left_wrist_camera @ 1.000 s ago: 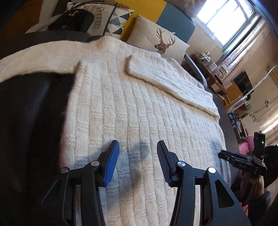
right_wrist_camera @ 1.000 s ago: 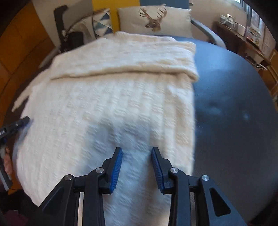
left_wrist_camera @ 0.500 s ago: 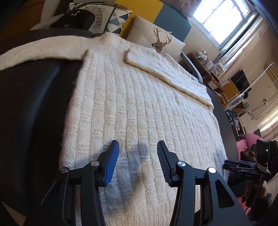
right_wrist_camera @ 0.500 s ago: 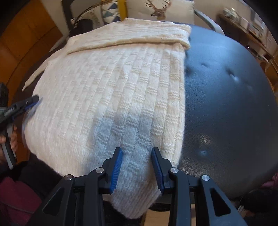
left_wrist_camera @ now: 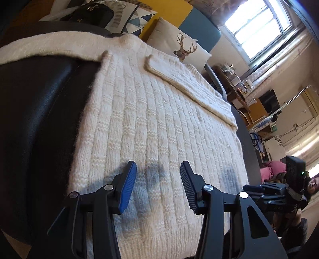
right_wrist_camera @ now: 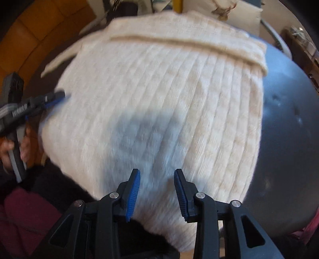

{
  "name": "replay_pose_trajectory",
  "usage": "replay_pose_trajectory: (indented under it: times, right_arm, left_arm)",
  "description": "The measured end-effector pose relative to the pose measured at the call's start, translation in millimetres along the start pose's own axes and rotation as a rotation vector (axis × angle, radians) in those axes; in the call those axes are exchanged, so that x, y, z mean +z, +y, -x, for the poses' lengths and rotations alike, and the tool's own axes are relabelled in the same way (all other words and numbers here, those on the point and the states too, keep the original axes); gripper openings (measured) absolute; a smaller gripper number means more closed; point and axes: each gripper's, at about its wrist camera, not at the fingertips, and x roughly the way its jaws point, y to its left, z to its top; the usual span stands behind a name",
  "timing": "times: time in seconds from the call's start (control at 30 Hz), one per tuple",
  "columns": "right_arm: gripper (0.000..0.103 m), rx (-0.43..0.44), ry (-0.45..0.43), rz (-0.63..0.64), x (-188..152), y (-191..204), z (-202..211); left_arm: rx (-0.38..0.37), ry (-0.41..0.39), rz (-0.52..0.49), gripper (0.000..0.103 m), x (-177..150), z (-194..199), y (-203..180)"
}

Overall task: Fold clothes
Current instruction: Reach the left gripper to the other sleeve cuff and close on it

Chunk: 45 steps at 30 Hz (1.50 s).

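A cream knitted sweater lies spread flat on a black padded seat. One sleeve is folded across its chest; the other trails off to the left at the far end. My left gripper hovers open over the sweater's near hem, nothing between its fingers. In the blurred right wrist view, my right gripper stands open above the hem of the sweater, also empty. Each gripper shows in the other's view: the right gripper at the hem's right side, the left gripper at the sweater's left edge.
Cushions, one with a deer print, and a black bag sit behind the seat. A metal armrest runs along the far right. Shelves and a desk stand under the window. The person's dark red trousers show at lower left.
The right gripper has drawn back toward the sweater's near hem and rolled, so more of the hem and seat edge shows. The left gripper's view has shifted only slightly.
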Motion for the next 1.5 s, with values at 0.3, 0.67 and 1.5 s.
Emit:
replay_pose_trajectory:
  times: [0.3, 0.67, 1.5]
  right_arm:
    - [0.036, 0.023, 0.016, -0.008, 28, 13, -32]
    - [0.036, 0.195, -0.147, -0.032, 93, 62, -41]
    - [0.036, 0.272, -0.269, -0.024, 231, 109, -67]
  left_arm:
    - [-0.128, -0.025, 0.159, 0.049, 14, 12, 23]
    - [-0.194, -0.418, 0.725, 0.050, 74, 106, 197]
    - [-0.050, -0.581, 1.230, 0.054, 115, 132, 397]
